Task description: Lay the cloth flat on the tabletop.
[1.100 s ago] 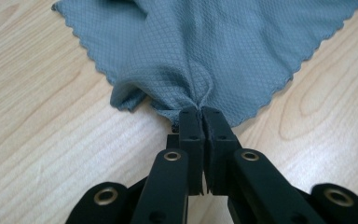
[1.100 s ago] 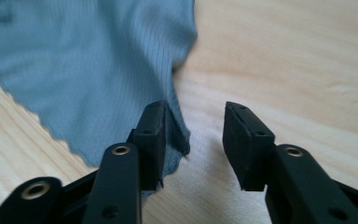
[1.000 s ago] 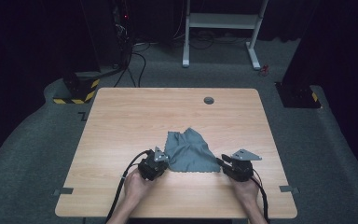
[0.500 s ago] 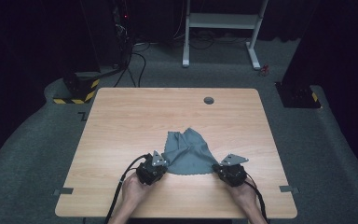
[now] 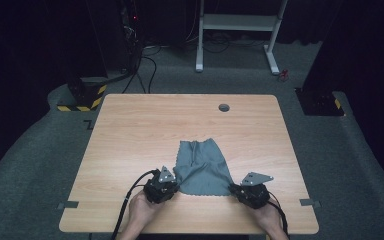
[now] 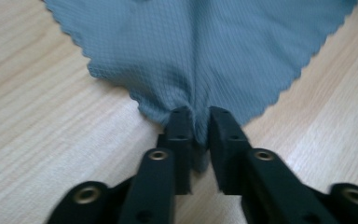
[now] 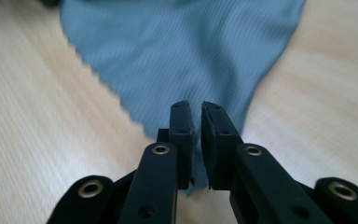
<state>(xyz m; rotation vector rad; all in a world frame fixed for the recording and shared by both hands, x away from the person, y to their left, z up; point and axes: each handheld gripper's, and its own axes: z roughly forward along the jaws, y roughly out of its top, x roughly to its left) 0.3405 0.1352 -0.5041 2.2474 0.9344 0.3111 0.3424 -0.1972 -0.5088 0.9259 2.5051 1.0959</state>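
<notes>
Grey-blue waffle-weave cloth being held at two near corners by both claws

The grey-blue waffle-weave cloth with scalloped edges (image 5: 202, 170) is being pinched at one near corner by the left black two-jaw gripper (image 6: 199, 122), its jaws clamped together on a small bunch of fabric, and at the other near corner by the right black two-jaw gripper (image 7: 196, 116), whose jaws are likewise closed on a thin fold. Ahead of both claws the rest of the cloth is being left rumpled on the pale wood-grain table (image 5: 130, 130). Only a narrow edge is being gripped in each claw, so a corner is judged likely to be pulled free if the claws are being drawn apart or lifted unevenly; the central crease could also be tightened rather than flattened.
</notes>
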